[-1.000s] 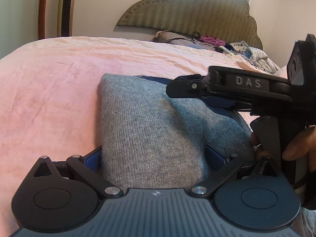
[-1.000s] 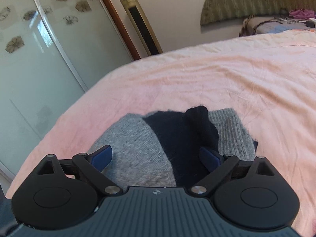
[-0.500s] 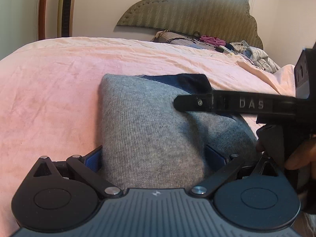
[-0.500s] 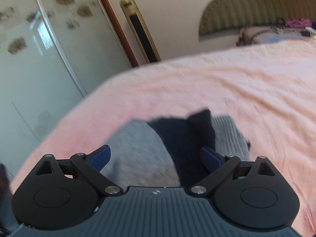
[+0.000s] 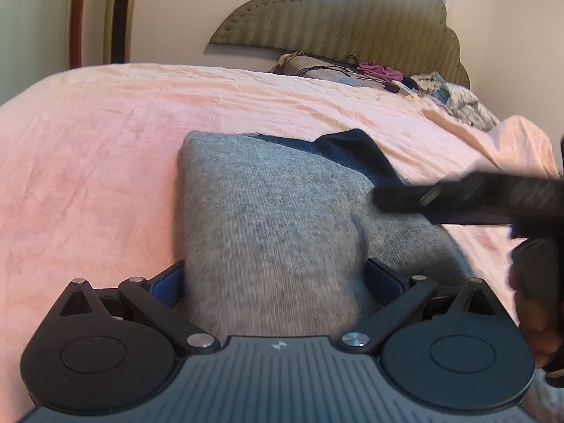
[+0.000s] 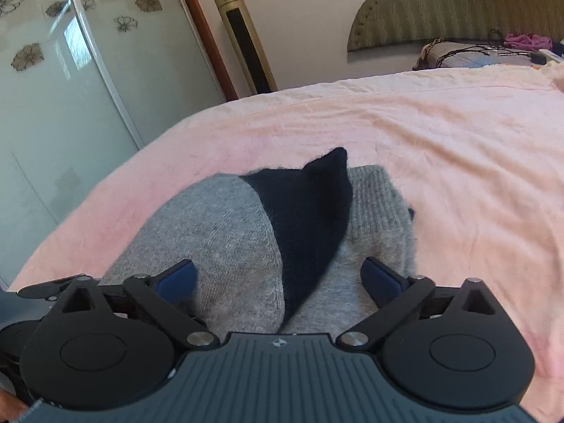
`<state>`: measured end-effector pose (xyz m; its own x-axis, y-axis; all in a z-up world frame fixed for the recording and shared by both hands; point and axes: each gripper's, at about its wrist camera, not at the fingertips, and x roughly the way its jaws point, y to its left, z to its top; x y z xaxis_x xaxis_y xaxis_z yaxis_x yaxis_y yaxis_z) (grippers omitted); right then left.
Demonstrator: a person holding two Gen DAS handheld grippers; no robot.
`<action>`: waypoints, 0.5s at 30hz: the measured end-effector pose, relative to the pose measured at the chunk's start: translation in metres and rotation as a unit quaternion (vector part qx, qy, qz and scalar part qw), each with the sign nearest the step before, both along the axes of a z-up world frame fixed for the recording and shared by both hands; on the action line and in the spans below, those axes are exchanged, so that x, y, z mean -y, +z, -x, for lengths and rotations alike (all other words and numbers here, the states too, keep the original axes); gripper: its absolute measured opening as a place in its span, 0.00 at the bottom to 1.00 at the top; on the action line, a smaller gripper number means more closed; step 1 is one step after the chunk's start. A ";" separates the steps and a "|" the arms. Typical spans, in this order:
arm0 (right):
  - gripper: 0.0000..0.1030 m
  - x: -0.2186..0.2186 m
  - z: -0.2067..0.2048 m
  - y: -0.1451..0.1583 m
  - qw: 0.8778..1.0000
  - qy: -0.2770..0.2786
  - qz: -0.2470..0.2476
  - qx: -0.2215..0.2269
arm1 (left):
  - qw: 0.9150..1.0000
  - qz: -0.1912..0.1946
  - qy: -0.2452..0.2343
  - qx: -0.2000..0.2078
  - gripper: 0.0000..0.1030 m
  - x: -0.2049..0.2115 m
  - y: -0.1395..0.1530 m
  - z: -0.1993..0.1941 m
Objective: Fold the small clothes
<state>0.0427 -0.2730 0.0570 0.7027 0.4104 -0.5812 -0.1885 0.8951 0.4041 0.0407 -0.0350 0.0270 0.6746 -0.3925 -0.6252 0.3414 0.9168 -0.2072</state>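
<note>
A pink bed carries the grey knit, which lies between the spread fingers of both the left gripper and the right gripper. Only the right view shows its navy part fully. In the left view the right gripper appears motion-blurred, its tips unclear.

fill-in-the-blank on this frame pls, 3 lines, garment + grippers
The gray knit garment lies on a ____ bedspread.
The patch on the gray knit is dark ____.
Both the left hand-held gripper and the right hand-held gripper have jaws that are ____.

Missing: pink; navy; open
</note>
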 end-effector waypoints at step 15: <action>0.53 0.043 0.075 -0.019 0.987 0.037 -0.128 -0.086 | 0.964 0.228 -0.018 -0.134 0.52 -0.046 -0.011 0.019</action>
